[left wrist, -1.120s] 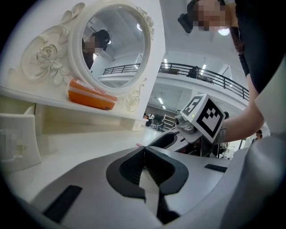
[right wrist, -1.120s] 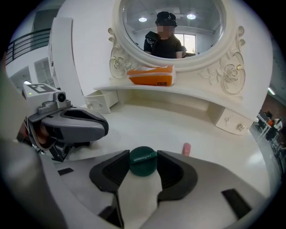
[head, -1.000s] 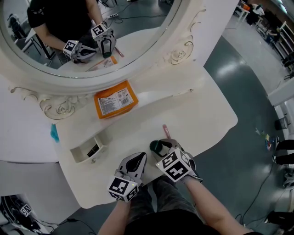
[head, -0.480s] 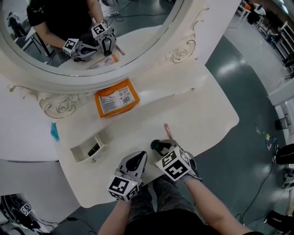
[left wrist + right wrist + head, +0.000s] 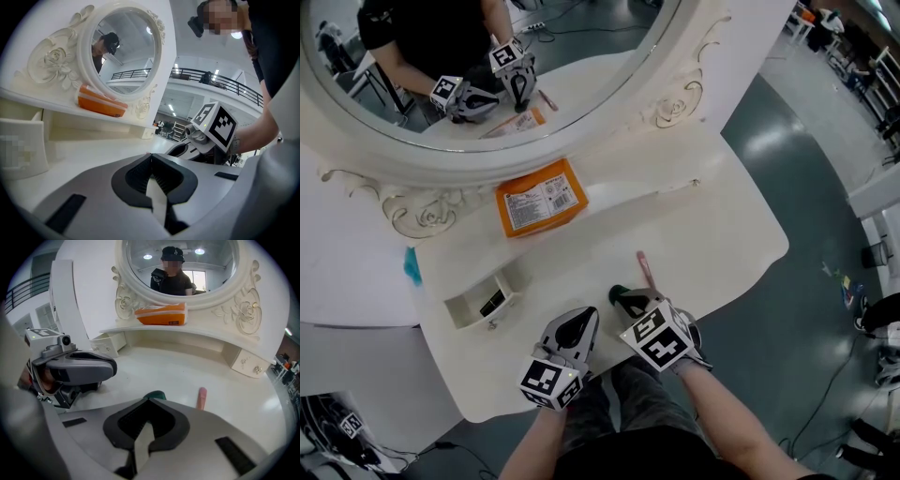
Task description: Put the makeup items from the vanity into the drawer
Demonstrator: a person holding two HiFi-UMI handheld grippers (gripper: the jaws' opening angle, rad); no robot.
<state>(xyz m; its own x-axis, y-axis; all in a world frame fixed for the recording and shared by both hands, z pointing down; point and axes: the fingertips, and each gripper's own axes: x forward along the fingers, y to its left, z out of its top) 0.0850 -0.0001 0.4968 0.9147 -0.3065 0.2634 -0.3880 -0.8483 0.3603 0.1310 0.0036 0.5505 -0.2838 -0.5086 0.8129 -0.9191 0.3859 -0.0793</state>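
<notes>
A small dark green makeup item (image 5: 619, 294) lies on the white vanity top (image 5: 712, 225), right at the tips of my right gripper (image 5: 630, 301). Its jaws have just been closing. In the right gripper view the right gripper (image 5: 149, 399) has its tips together, and the green item (image 5: 155, 394) shows just beyond them; I cannot tell whether an edge is pinched. A pink stick (image 5: 642, 267) lies just past it. My left gripper (image 5: 587, 317) rests beside it, shut and empty. The small drawer (image 5: 467, 322) stands pulled open at the left with a dark item (image 5: 491, 303) inside.
An orange packet (image 5: 539, 199) sits on the raised shelf under the oval mirror (image 5: 469, 56). A teal thing (image 5: 412, 267) lies at the vanity's left edge. A closed little drawer (image 5: 248, 363) is at the right. The person's legs are against the front edge.
The right gripper's jaws went from wide open around the green item to shut at it. Both hands stayed where they were.
</notes>
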